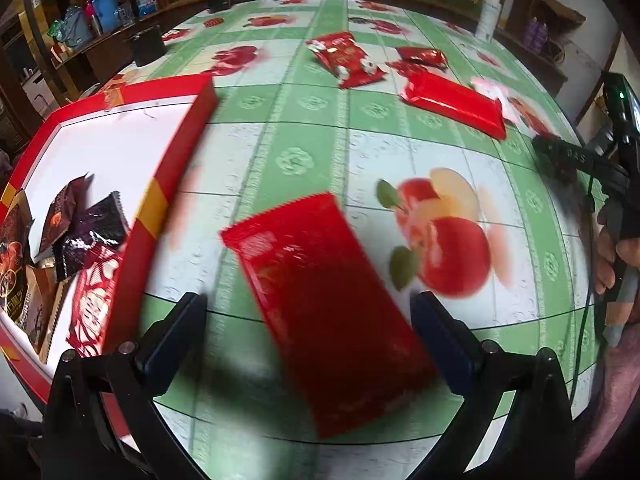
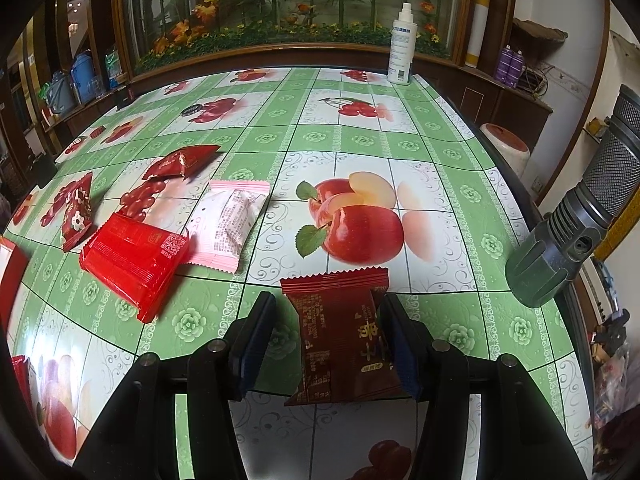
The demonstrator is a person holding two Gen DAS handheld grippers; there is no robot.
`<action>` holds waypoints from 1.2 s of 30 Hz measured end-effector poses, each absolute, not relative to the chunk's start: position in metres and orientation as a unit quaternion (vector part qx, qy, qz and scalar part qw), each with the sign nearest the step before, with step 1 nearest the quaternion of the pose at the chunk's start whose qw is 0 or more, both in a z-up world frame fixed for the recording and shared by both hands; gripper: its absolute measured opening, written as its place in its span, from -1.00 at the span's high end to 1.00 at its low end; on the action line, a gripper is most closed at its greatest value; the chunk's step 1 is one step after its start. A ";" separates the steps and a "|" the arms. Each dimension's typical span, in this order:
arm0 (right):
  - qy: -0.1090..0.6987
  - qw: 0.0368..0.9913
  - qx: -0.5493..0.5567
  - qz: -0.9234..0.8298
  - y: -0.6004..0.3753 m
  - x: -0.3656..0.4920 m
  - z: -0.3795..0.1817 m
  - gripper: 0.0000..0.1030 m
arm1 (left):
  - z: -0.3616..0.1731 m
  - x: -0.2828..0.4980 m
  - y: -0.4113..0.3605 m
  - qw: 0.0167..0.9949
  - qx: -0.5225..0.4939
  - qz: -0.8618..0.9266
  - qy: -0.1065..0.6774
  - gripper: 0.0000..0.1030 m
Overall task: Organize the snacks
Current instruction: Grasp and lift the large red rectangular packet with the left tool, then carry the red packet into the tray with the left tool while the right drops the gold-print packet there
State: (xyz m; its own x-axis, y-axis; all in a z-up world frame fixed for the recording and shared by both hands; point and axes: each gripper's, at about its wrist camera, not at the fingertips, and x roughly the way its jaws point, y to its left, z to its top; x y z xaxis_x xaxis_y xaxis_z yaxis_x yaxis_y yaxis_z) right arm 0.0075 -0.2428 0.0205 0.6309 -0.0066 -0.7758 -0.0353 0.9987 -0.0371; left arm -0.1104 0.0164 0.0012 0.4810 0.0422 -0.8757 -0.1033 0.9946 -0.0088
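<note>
**On the fruit-print tablecloth: two packets between jaws**

Between the spread jaws of the left gripper (image 1: 308, 312) a flat red foil packet (image 1: 320, 312) is blurred and untouched, beside the red-rimmed box (image 1: 168, 184). The right gripper (image 2: 328, 340) stands half open around a dark red wrapped snack (image 2: 344, 340); whether it grips, I cannot tell.

Tablecloth (image 2: 280, 152): green and white squares with pale floral rosettes and scrollwork, printed with red apples, cherries and green leaves. Snack packets: plain bright red at near centre (image 1: 332, 312) and at far right (image 1: 454, 102) of the left wrist view; dark maroon with gold lettering (image 2: 340, 340) near, pink-and-white with fine black print (image 2: 230, 224) centre left, and red with white flowers (image 2: 76, 212) far left in the right wrist view. Box (image 1: 172, 184) at left: red wall with a yellow band, white interior, holding dark brown and black packets (image 1: 86, 232).
</note>
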 end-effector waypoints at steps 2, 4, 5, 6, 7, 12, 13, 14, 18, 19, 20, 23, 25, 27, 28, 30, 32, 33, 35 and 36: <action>0.429 0.903 -0.024 0.008 -0.243 0.007 0.020 -0.11 | 0.001 -0.110 0.024 0.863 -0.029 0.041 0.503 -1.00; 0.429 0.903 -0.025 0.008 -0.243 0.007 0.020 -0.11 | 0.002 -0.109 0.028 0.864 -0.029 0.041 0.500 -1.00; 0.429 0.903 -0.026 0.008 -0.243 0.007 0.020 -0.11 | 0.002 -0.110 0.029 0.866 -0.026 0.039 0.498 -0.98; 0.429 0.903 -0.026 0.009 -0.243 0.007 0.020 -0.10 | 0.002 -0.110 0.029 0.868 -0.024 0.036 0.495 -0.92; 0.429 0.903 -0.026 0.009 -0.243 0.007 0.021 -0.08 | 0.003 -0.111 0.029 0.870 -0.022 0.034 0.492 -0.88; 0.427 0.903 -0.029 0.023 -0.238 0.002 0.022 0.24 | 0.011 -0.114 0.031 0.877 -0.010 0.014 0.480 -0.19; 0.426 0.904 -0.035 0.022 -0.236 0.000 0.022 0.24 | 0.011 -0.115 0.031 0.878 -0.006 0.010 0.479 -0.07; 0.425 0.904 -0.040 0.020 -0.234 -0.001 0.022 0.25 | 0.011 -0.116 0.031 0.879 -0.001 0.004 0.477 -0.04; 0.427 0.904 -0.029 0.019 -0.231 -0.010 0.022 0.26 | 0.013 -0.122 0.035 0.882 -0.011 -0.013 0.472 0.06; 0.426 0.904 -0.023 0.019 -0.231 -0.014 0.022 0.29 | 0.013 -0.124 0.036 0.882 -0.014 -0.017 0.471 0.06; 0.426 0.904 -0.013 0.022 -0.231 -0.019 0.022 0.29 | 0.013 -0.127 0.037 0.883 -0.013 -0.021 0.469 0.06; 0.423 0.904 0.026 0.050 -0.229 -0.035 0.024 0.30 | 0.014 -0.133 0.041 0.885 -0.029 -0.035 0.464 0.06; 0.423 0.900 0.062 0.082 -0.228 -0.044 0.024 0.30 | 0.018 -0.138 0.042 0.888 -0.028 -0.039 0.457 0.06; 0.427 0.888 0.101 0.137 -0.221 -0.054 0.024 0.30 | 0.026 -0.145 0.041 0.895 -0.026 -0.047 0.443 0.06; 0.426 0.885 0.108 0.154 -0.216 -0.058 0.024 0.31 | 0.029 -0.147 0.041 0.897 -0.027 -0.050 0.438 0.06; 0.421 0.880 0.113 0.186 -0.204 -0.063 0.027 0.31 | 0.038 -0.152 0.043 0.904 -0.026 -0.052 0.424 0.06; 0.419 0.869 0.134 0.227 -0.193 -0.068 0.030 0.31 | 0.047 -0.156 0.048 0.910 -0.026 -0.049 0.410 0.06; 0.416 0.863 0.144 0.246 -0.186 -0.070 0.032 0.31 | 0.052 -0.158 0.052 0.914 -0.027 -0.047 0.403 0.06; 0.400 0.863 0.144 0.272 -0.168 -0.078 0.039 0.32 | 0.060 -0.160 0.062 0.920 -0.029 -0.038 0.389 0.06; 0.396 0.863 0.143 0.278 -0.163 -0.080 0.040 0.32 | 0.063 -0.161 0.068 0.922 -0.030 -0.032 0.384 0.06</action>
State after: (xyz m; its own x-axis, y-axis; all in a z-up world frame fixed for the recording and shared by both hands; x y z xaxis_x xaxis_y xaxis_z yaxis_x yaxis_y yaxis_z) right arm -0.0801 -0.1625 0.0403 0.5323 0.5929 -0.6042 -0.3658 0.8048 0.4674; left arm -0.1609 0.0679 0.0626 0.7024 -0.0825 -0.7070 0.0364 0.9961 -0.0800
